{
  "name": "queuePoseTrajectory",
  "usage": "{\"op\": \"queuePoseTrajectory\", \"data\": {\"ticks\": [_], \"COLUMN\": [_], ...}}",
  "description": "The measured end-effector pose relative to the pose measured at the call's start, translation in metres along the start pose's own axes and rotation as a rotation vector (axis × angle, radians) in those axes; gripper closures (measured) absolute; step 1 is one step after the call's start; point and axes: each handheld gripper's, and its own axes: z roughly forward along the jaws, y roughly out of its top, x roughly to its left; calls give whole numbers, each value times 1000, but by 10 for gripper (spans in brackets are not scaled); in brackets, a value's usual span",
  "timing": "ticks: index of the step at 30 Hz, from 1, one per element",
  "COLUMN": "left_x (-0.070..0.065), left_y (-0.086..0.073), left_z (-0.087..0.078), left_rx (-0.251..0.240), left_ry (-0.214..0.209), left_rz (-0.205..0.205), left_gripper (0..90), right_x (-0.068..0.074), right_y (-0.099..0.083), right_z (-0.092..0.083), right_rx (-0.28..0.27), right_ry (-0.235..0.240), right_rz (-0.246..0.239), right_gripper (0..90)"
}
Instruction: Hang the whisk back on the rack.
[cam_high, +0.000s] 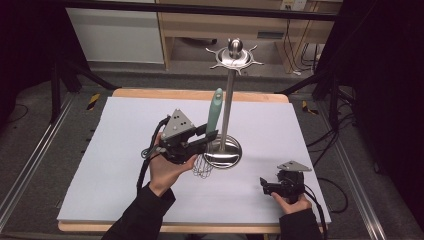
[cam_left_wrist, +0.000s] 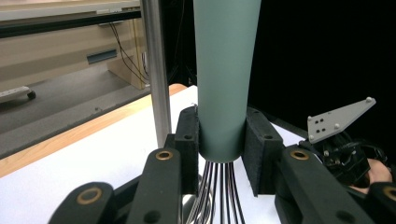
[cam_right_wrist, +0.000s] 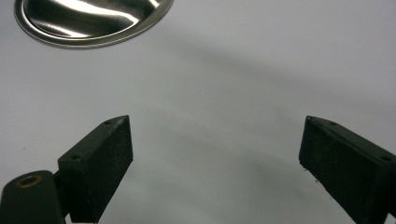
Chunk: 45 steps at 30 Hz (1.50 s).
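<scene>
Gripping the whisk (cam_high: 212, 131) by the lower end of its green handle, the left gripper (cam_high: 207, 137) is holding the tool upright, with its fingers (cam_left_wrist: 187, 140) clenched on either side of the handle just above the point where the wires emerge. In the left gripper view, the dark wires are fanning out below the handle and running down between the fingers. In the high view, the wire head is hanging just above the white tabletop (cam_high: 125, 150), close to the left edge of the stand's round base.

The utensil stand (cam_high: 227, 107) is standing near the middle of the tabletop. Its polished dish-shaped base (cam_high: 225, 156) is lying flat and is carrying nothing but the vertical pole (cam_left_wrist: 156, 70), which is rising just beside the whisk handle. The hooked crown (cam_high: 235, 56) at the top of the pole is bearing no utensil.

The right gripper (cam_high: 265, 186) is resting low at the near right of the tabletop, well apart from the stand. Its fingers (cam_right_wrist: 100, 163) are spread wide and released, grasping nothing, with bare tabletop between them and the rim of the base showing beyond.
</scene>
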Motion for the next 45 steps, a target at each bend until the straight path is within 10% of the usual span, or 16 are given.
{"op": "queuePoseTrajectory", "data": {"ticks": [45], "left_x": [-11], "left_y": [38], "left_z": [35], "left_rx": [-8], "left_ry": [10], "left_rz": [34], "left_gripper": [691], "right_x": [0], "right_y": [0], "right_z": [-1], "right_rx": [-3], "right_ry": [-1], "right_rz": [-1], "right_gripper": [102]}}
